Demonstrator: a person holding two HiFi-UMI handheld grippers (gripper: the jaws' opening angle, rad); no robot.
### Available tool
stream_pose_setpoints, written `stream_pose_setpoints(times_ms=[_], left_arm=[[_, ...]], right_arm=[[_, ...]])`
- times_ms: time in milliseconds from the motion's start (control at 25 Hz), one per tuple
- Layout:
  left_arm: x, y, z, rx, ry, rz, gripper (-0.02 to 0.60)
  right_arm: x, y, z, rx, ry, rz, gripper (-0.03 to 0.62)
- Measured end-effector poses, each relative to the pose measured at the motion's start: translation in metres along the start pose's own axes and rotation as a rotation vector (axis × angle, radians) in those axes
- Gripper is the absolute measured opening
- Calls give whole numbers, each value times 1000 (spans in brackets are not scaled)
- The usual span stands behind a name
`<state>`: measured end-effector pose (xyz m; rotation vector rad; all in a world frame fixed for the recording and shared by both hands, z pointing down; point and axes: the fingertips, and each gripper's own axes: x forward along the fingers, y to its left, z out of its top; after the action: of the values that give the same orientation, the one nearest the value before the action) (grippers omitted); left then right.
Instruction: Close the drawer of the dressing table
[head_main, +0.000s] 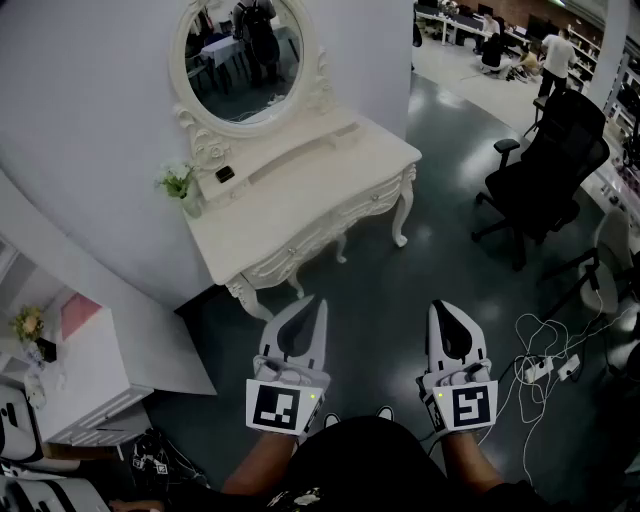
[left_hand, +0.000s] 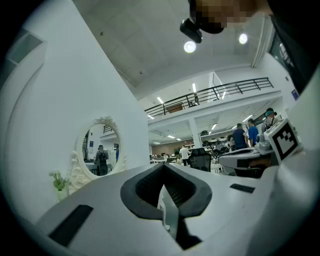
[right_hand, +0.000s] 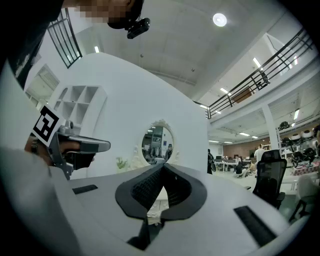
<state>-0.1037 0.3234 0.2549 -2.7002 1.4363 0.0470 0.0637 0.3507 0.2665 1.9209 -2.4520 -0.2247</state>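
**Approach stage: no contact with the dressing table, drawer state unconfirmed**

Starting at your 9 o'clock in the head view, a low white shelf unit (head_main: 95, 385) stands against the wall. It leaves a dark strip of floor between itself and the table's near leg.

Your left gripper (head_main: 318, 304) is held level with its jaws pressed together and nothing between them. Its own view (left_hand: 163, 174) confirms this and shows the oval mirror (left_hand: 100, 152) at 10 o'clock, well off.

The dressing table (head_main: 300, 185) lies at 12 o'clock from your hands, set against the white wall and well apart from both grippers. Its drawer (head_main: 345, 222) sits in the carved front apron. From this height no drawer front visibly stands out of the apron, so I cannot tell how far it is open. I judge the task not started: you have the approach, the contact and the push left to do.

Your right gripper (head_main: 442, 310) is likewise closed tight and empty, as its own view (right_hand: 162, 174) shows.

The floor from your hands to the table front is open. Mind the apron's corner leg (head_main: 401, 215) at 1 o'clock, the black office chair (head_main: 550, 170) at 2 o'clock, and the loose cables (head_main: 545, 362) at 3 o'clock near your right hand.
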Motion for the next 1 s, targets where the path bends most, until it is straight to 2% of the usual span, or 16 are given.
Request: stream_pose_setpoints(times_ms=[360, 640, 840, 1000], left_arm=[[0, -10, 0, 19, 13, 10, 2], [4, -30, 0, 16, 18, 21, 2], [6, -47, -3, 15, 33, 51, 2], [0, -62, -12, 10, 62, 70, 2]], right_arm=[[-11, -8, 4, 34, -45, 14, -2], [-25, -24, -4, -23, -19, 37, -2], [-32, -28, -8, -172, 3, 93, -2], [-35, -30, -20, -139, 17, 150, -2]])
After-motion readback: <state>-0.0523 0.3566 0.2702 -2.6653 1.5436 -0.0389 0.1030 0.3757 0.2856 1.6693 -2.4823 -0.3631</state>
